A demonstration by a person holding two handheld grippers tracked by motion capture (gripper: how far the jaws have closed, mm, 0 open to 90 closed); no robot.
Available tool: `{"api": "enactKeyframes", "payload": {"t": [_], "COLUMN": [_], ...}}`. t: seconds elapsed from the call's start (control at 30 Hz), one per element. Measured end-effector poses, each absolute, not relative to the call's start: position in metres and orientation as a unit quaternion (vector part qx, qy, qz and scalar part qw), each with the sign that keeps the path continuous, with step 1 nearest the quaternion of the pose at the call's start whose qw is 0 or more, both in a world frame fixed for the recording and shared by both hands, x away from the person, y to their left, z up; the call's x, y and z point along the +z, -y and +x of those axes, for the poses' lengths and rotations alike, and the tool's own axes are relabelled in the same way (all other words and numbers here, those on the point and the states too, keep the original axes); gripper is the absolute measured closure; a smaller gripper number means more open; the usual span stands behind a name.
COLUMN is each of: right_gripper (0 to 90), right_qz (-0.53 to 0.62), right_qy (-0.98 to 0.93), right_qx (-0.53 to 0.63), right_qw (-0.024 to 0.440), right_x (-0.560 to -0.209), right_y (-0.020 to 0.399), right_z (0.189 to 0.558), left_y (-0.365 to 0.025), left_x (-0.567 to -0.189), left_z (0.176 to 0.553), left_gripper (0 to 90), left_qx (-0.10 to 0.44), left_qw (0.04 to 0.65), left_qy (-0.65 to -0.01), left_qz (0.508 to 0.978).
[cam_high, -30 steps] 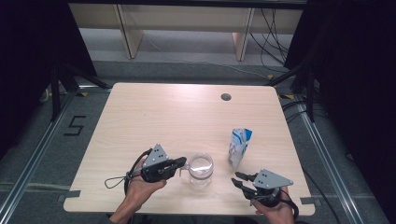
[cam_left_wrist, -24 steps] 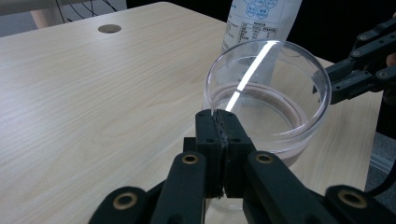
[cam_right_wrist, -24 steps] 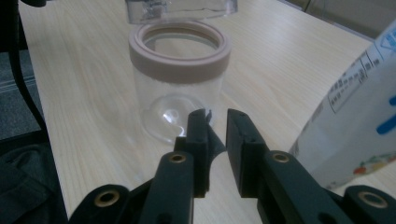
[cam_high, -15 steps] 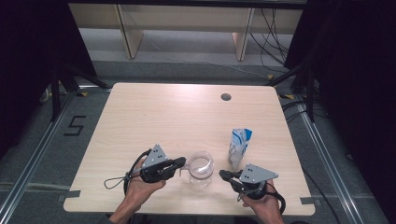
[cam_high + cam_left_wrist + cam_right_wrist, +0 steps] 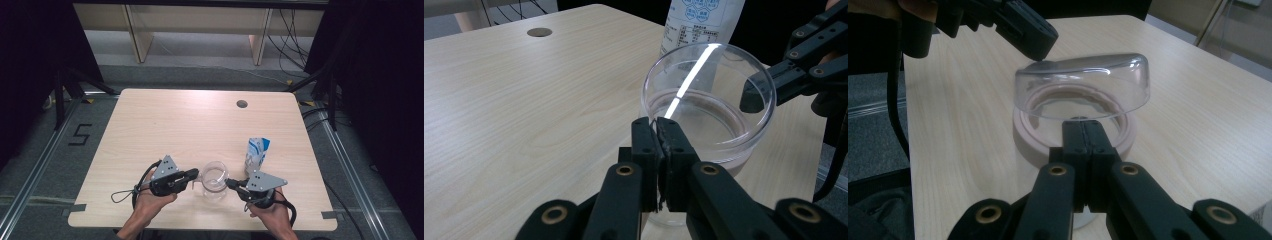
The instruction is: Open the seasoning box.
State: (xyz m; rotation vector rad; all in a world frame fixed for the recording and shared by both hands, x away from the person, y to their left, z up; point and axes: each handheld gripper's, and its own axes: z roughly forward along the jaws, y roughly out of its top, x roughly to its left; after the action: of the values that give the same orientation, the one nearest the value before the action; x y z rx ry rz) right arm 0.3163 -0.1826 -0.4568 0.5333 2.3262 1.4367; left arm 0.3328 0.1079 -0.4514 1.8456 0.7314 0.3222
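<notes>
While both grippers pinch the rim of the clear jar (image 5: 215, 179) near the worktop's (image 5: 165, 125) front edge, the left gripper (image 5: 195, 174) holds it from one side with fingers (image 5: 644, 145) nearly shut on the thin wall, and the right gripper (image 5: 231, 183), whose fingers (image 5: 1083, 137) have just been closing, grips the opposite side. With such narrow holds on slick plastic, I'd worry an uneven pull tilts it, slips a grip, or knocks the pouch (image 5: 257, 154) just behind.
</notes>
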Motion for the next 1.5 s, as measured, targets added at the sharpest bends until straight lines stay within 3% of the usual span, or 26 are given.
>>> {"api": "enactKeyframes", "payload": {"t": [0.07, 0.3, 0.83, 1.5], "right_gripper": [90.0, 90.0, 90.0, 90.0], "right_qz": [0.185, 0.186, 0.184, 0.177], "right_qy": [-0.821, -0.819, -0.818, -0.814], "right_qx": [0.509, 0.512, 0.515, 0.52], "right_qw": [0.181, 0.178, 0.18, 0.186], "right_x": [-0.455, -0.453, -0.449, -0.443], "right_y": [0.181, 0.179, 0.177, 0.167], "right_z": [0.317, 0.318, 0.318, 0.318], "left_y": [-0.109, -0.115, -0.14, -0.145], "left_x": [-0.451, -0.452, -0.472, -0.495], "left_z": [0.333, 0.33, 0.301, 0.282], "left_gripper": [83.6, 60.9, 36.3, 22.8], "left_qx": [0.137, 0.133, 0.139, 0.158], "left_qw": [0.531, 0.545, 0.501, 0.45], "left_qy": [-0.312, -0.322, -0.348, -0.363], "left_qz": [0.776, 0.762, 0.78, 0.8]}}
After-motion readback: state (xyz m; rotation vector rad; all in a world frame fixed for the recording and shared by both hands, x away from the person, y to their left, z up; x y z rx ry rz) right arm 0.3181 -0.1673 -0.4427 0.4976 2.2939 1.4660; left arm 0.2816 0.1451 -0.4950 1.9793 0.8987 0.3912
